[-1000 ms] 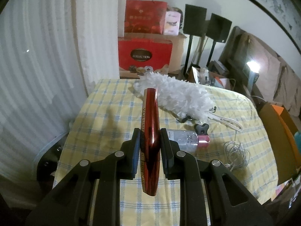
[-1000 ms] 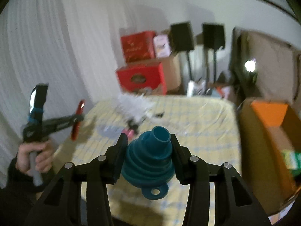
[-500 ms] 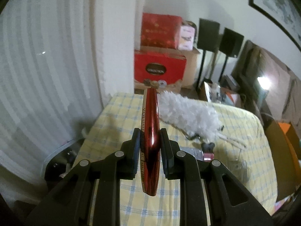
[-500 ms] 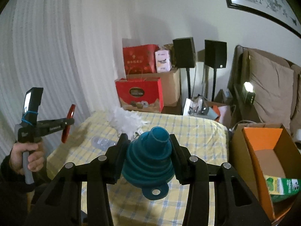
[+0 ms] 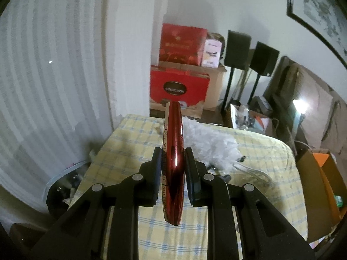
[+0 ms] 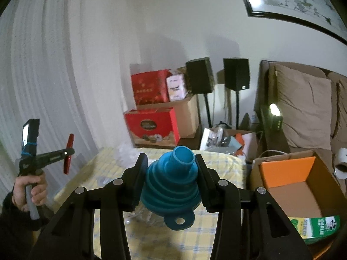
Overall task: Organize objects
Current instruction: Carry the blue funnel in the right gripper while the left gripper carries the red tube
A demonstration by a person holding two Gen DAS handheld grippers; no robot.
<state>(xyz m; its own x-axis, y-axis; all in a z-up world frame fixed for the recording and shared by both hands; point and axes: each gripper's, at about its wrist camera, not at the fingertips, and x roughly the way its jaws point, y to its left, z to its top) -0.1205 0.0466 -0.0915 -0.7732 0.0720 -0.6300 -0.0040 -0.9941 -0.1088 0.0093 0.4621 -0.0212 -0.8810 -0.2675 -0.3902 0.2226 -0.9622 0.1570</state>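
Your left tongs (image 5: pixel 173 169) are pinching a glossy red mascara tube (image 5: pixel 173 151), the pads pressed against its sides around mid-length, so that the tube runs forward between the fingers with its far tip reaching past them and its near end hanging behind the pads. From the right wrist view you can see that same tube (image 6: pixel 69 153) standing nearly upright in the left tongs (image 6: pixel 69 151), well up off the counter (image 6: pixel 219 162), with your left hand (image 6: pixel 30 189) wrapped around the grey handle at the left edge of the frame. Your right tongs (image 6: pixel 172 173) are closed on a teal collapsible funnel (image 6: pixel 173 182), gripping its ribbed body from both sides; the narrow spout points away from you and the flat tab with a hole hangs at the near side below the pads. Both things are held above the counter, which is covered with a yellow checked cloth (image 5: pixel 266 151). On that cloth, beyond the left tongs, lies a white fluffy duster (image 5: pixel 212 145). To the right of the counter stands an open cardboard box (image 6: pixel 303 186) with an orange flap, and a green and white carton (image 6: pixel 314 227) lies in its near corner. Red gift boxes (image 5: pixel 180 86) are stacked against the far wall.
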